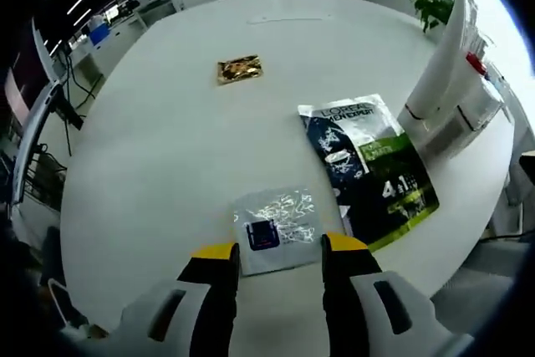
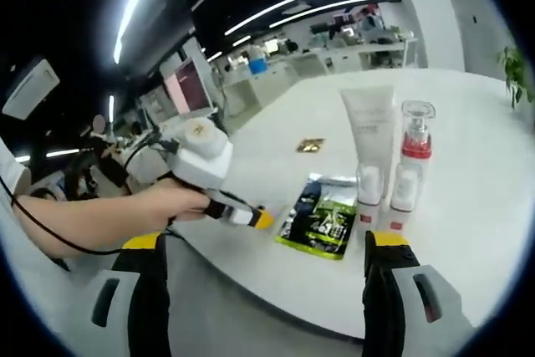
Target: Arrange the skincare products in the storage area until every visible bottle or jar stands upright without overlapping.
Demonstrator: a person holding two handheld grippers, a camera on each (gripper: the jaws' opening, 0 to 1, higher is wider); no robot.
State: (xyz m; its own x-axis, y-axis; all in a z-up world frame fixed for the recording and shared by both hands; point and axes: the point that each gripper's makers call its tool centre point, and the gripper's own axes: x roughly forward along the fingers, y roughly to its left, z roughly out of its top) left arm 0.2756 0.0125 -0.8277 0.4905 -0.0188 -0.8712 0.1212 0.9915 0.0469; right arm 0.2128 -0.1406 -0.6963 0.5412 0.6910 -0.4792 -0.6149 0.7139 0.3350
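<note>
A silver foil sachet (image 1: pixel 274 227) lies flat on the white round table (image 1: pixel 167 148), just beyond the yellow tips of my left gripper (image 1: pixel 280 248), which is open and holds nothing. To its right lies a dark and green pouch (image 1: pixel 368 169), and a gold sachet (image 1: pixel 240 68) lies farther off. A tall white tube (image 2: pixel 370 123), a clear bottle with a red collar (image 2: pixel 415 144) and two small white bottles (image 2: pixel 368 194) stand upright together. My right gripper (image 2: pixel 267 240) is open, short of the table's edge, with the green pouch (image 2: pixel 322 215) ahead.
A person's hand (image 2: pixel 171 202) holds the left gripper (image 2: pixel 201 160) over the table's near edge. A potted plant (image 1: pixel 433 4) stands past the table. Desks and monitors (image 2: pixel 188 89) fill the office behind.
</note>
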